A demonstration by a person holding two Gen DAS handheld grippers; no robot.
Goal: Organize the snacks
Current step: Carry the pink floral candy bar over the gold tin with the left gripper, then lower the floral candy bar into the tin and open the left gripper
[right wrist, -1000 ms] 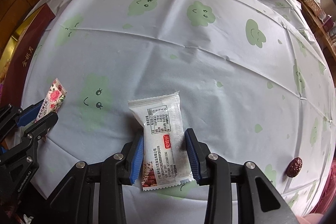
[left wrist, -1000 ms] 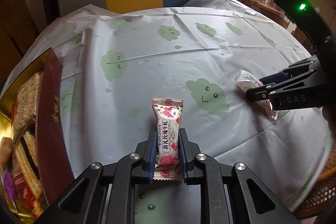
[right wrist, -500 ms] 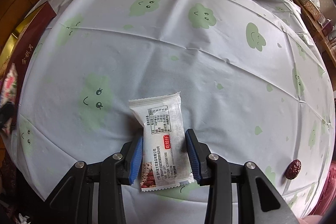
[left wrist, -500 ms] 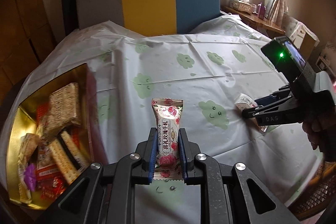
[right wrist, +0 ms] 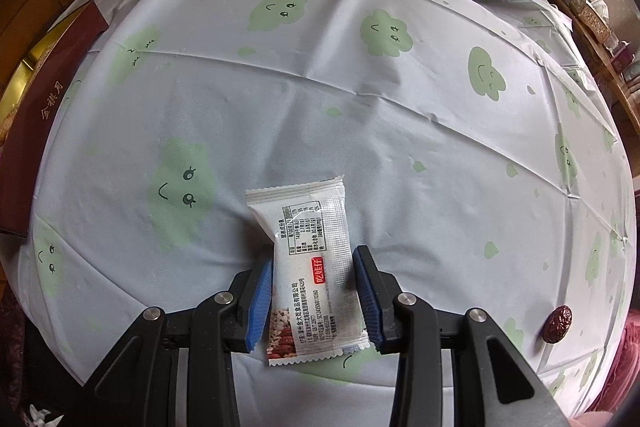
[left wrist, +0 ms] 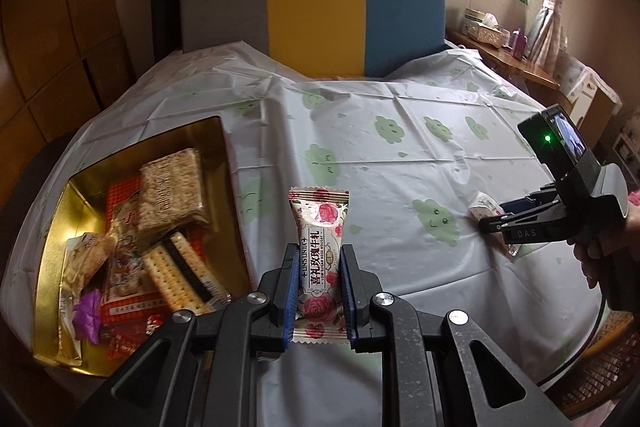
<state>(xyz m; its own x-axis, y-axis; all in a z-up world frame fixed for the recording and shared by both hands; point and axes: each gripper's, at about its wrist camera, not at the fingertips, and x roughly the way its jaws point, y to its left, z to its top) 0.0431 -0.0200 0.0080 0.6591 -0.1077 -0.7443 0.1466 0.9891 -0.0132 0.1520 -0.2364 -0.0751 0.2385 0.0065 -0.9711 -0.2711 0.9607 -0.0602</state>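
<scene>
My left gripper (left wrist: 319, 249) is shut on a rose-printed nougat packet (left wrist: 320, 223), held upright above the table, just right of a gold tin (left wrist: 80, 195) with several snacks in it. In the right wrist view my right gripper (right wrist: 312, 254) points steeply down, its blue pads pressed on both long edges of a white snack packet (right wrist: 308, 227) that lies on the cloud-print tablecloth (right wrist: 360, 107). The left wrist view shows that right gripper (left wrist: 490, 223) low at the table's right side, held by a hand (left wrist: 600, 255), with the white packet (left wrist: 484, 207) partly hidden behind it.
A dried red date (right wrist: 558, 323) lies near the table's right edge. The tin's dark red outer wall (right wrist: 44, 99) runs along the left edge. A grey, yellow and blue chair back (left wrist: 320, 11) stands behind the table. A wooden shelf (left wrist: 516, 63) with boxes is at the far right.
My left gripper has risen and drawn back with the nougat packet, bringing the gold tin and the room into view. It has left the right wrist view. The right gripper has stayed put.
</scene>
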